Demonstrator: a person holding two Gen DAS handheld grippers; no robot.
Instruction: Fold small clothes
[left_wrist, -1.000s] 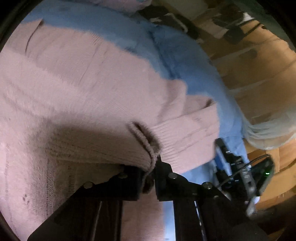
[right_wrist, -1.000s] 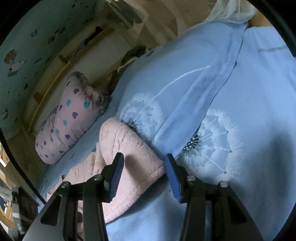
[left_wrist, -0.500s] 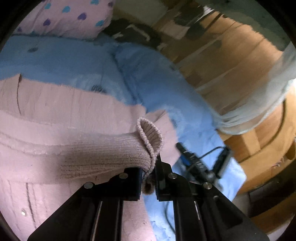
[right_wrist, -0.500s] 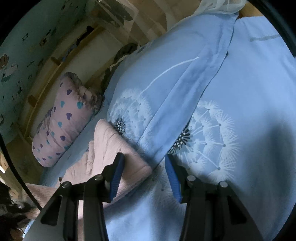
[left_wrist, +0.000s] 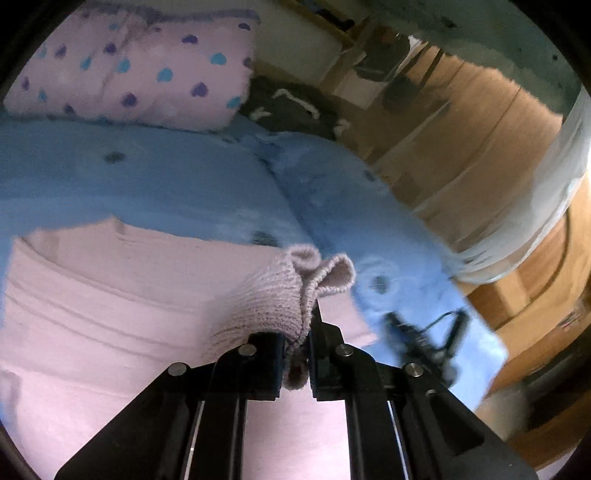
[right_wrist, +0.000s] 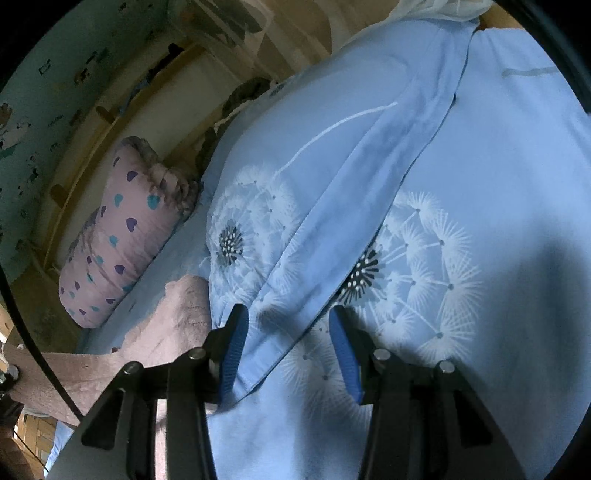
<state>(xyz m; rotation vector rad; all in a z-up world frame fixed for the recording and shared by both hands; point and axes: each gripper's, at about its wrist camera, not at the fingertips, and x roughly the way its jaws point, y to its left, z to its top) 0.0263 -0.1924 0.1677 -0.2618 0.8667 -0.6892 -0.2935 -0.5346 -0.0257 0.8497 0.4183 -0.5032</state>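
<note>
- My left hand-held gripper (left_wrist: 297, 347) is clamped on the ribbed cuff (left_wrist: 295, 291) of a pink knit sweater (left_wrist: 122, 306), lifting that edge while the body lies spread on the blue bedspread (left_wrist: 177, 184), below the heart-print pillow (left_wrist: 136, 62).
- My right hand-held gripper (right_wrist: 290, 354) hangs with jaws apart and nothing between them, over the dandelion print, the sweater's far edge (right_wrist: 173, 325) just beside it.
- The knit looks soft, light and stretchy; I judge it will sag and drape, so the firmer ribbed cuffs and hem are the places to take hold.
</note>
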